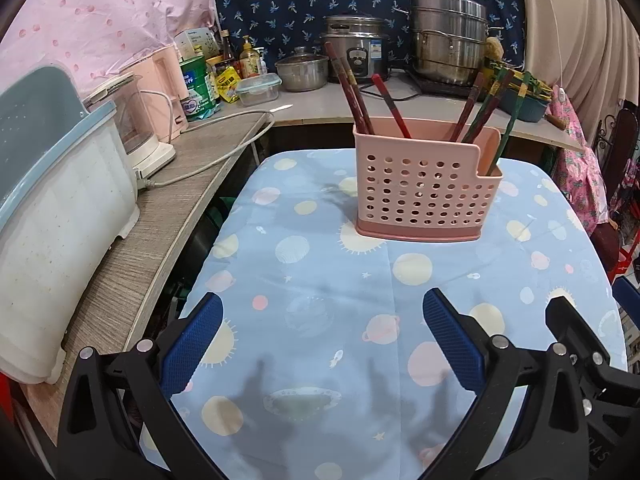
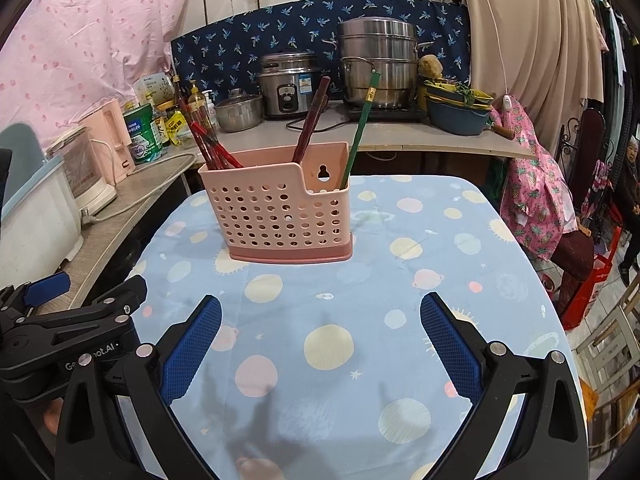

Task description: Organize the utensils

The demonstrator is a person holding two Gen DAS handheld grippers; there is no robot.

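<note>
Both tongs spread wide, gripping nothing: left [image 1: 322, 334], right [image 2: 320, 334], low over the table [image 2: 460, 208]. Ahead of both, one pink holder [image 2: 280, 216] upright, well apart from the tips. Inside: about five red chopsticks [image 2: 310, 124], one green [image 2: 360, 128].

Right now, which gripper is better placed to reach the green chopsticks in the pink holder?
Probably the right gripper: the green chopsticks sit in the holder's right-hand compartment, on its side. The left gripper is also open and empty, so the edge is slight.
</note>
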